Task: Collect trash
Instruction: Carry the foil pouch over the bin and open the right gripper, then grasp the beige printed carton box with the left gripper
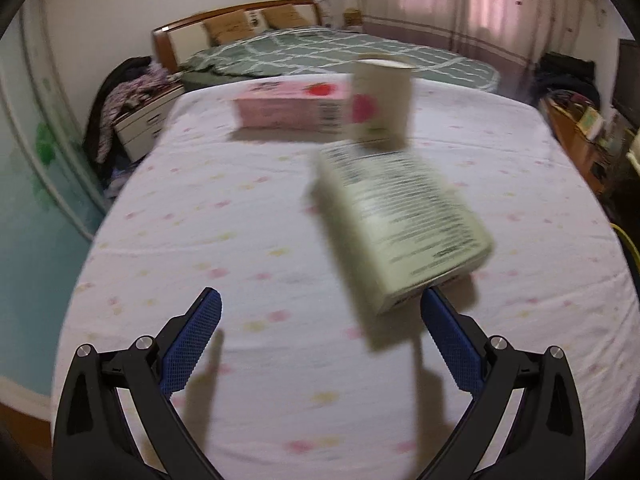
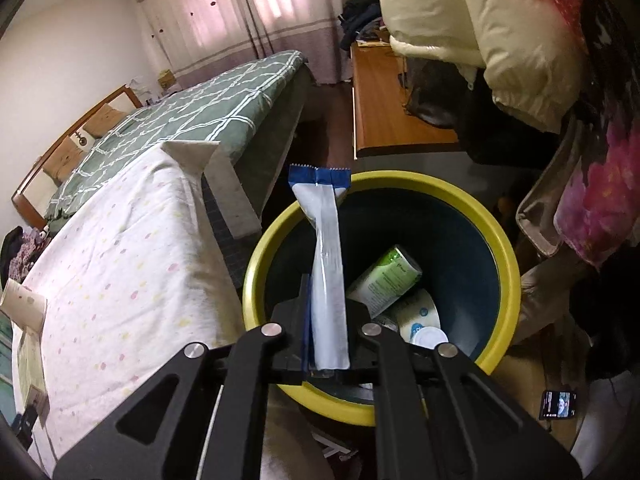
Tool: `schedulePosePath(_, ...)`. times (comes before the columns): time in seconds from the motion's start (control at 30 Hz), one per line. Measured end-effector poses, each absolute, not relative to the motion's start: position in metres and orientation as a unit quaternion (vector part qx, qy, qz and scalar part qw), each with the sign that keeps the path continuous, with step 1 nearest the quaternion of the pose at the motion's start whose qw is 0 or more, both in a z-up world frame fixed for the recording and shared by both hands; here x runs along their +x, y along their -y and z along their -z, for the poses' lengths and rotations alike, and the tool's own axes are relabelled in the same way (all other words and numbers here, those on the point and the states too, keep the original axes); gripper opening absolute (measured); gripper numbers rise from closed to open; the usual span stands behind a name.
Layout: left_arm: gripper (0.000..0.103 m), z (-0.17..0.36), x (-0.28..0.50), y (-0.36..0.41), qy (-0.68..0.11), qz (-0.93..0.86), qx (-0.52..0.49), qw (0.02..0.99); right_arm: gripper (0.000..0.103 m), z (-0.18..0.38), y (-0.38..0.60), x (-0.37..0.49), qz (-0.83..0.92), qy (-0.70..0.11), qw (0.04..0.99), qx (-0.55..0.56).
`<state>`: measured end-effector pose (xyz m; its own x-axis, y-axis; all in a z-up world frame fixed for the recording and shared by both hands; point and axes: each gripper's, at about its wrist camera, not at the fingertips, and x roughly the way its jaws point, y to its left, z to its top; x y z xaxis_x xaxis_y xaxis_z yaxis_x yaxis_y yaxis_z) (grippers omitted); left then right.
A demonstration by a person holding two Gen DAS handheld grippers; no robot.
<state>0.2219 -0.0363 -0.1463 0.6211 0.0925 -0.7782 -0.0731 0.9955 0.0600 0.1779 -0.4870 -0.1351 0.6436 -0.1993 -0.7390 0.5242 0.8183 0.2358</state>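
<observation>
Right gripper (image 2: pixel 326 312) clamped on a flat, crinkly white plastic wrapper (image 2: pixel 326 256), long axis along the fingers, blue serrated end pointing away, over a round yellow-rimmed bin (image 2: pixel 508 264) holding cartons. Left gripper (image 1: pixel 320 308) spread wide, blue mesh pads (image 1: pixel 192 340) bare, above the dotted sheet (image 1: pixel 240 260); cream box (image 1: pixel 400 232) lying beside, blurred.

Left wrist faces bed (image 1: pixel 280 240); right overlooks bin (image 2: pixel 508 280); both share bed.
</observation>
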Motion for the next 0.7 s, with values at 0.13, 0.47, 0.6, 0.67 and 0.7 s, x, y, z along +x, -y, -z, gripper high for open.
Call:
schedulePosePath(0.13,0.098,0.145,0.214,-0.005,-0.433,-0.091,-0.020,0.897,0.012,0.136,0.490,0.180,0.212,-0.373,0.876,0.220)
schedulePosePath(0.47,0.098,0.116,0.229,0.039,-0.409,-0.006,-0.042,0.911,0.052,0.134,0.490,0.177,0.228,-0.363,0.879,0.211)
schedulePosePath(0.6,0.098,0.116,0.246,0.070,-0.417,0.007,-0.027,0.909,0.053,0.133,0.490,0.178,0.225,-0.361,0.880,0.210)
schedulePosePath(0.67,0.098,0.118,0.259,0.078,-0.428,0.006,-0.027,0.903,0.053,0.134,0.490,0.177,0.223,-0.361,0.880,0.212)
schedulePosePath(0.7,0.098,0.121,0.267,0.081,-0.435,-0.001,-0.025,0.900,0.053,0.134,0.489,0.177,0.221,-0.361,0.880,0.214)
